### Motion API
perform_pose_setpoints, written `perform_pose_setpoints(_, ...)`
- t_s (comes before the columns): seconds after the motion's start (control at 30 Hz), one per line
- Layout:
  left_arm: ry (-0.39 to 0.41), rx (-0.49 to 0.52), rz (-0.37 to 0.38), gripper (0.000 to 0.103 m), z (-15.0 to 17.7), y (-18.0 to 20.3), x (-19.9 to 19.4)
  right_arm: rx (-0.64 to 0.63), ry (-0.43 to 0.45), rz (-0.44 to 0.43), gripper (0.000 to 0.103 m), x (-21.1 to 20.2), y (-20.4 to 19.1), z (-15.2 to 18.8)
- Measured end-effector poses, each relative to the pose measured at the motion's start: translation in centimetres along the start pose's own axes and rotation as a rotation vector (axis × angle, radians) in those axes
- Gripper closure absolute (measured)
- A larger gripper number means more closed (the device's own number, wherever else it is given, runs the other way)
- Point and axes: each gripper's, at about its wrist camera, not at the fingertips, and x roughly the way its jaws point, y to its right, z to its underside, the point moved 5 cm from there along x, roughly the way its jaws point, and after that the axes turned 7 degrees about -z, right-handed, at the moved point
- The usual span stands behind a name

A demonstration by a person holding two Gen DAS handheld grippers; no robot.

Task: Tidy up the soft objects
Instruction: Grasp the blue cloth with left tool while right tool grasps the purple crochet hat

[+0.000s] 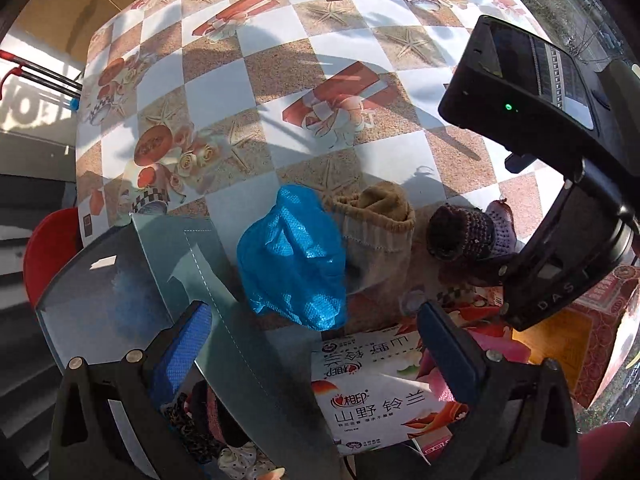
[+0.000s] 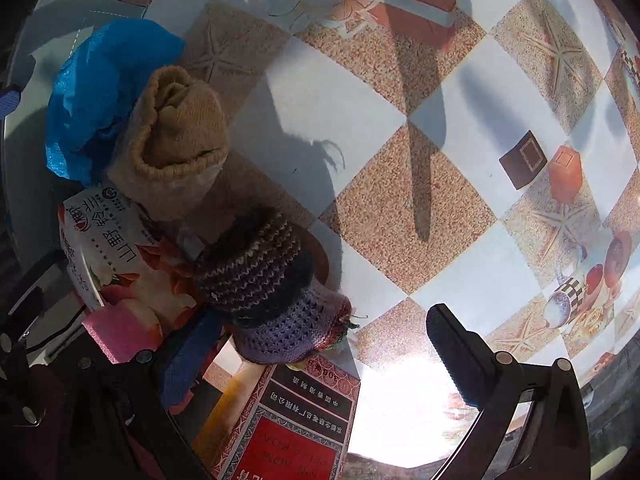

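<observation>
Fingers (image 1: 188, 344) of L gripper (image 1: 316, 344) spread, empty — R gripper (image 2: 320, 356) likewise agape, nr purple knit item (image 2: 288, 336); blue shoe cover (image 1: 296, 256) touching tan rolled sock (image 1: 380, 216).

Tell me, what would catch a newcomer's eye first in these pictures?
Probably the bright blue crinkly bag, lying on the checkered tablecloth beside a grey box. Right next to it, touching, sits a rolled tan sock, and nearer the right gripper a striped knitted hat rests on a purple crocheted piece. Both grippers, left too, hover with jaws open, holding nothing.
</observation>
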Motion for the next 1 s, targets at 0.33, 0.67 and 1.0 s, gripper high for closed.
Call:
perform_pose_setpoints(0.33,-0.148,-0.017,0.038,0.000,-2.5,2.7,4.9,0.253,0.185,-0.053,0.000,-1.5,6.9,3.8)
perform_pose_setpoints(0.67,0.123,-0.030,0.134,0.002,-11.0,4.4,-1.9,0.621,0.423,-0.082,0.000,-5.4,15.4,10.8)
perform_pose_setpoints(1.0,0.015,-0.070,0.034,0.002,-9.2,0.5,1.2,0.556,0.496,-0.168,0.000,-6.3,13.8,10.7)
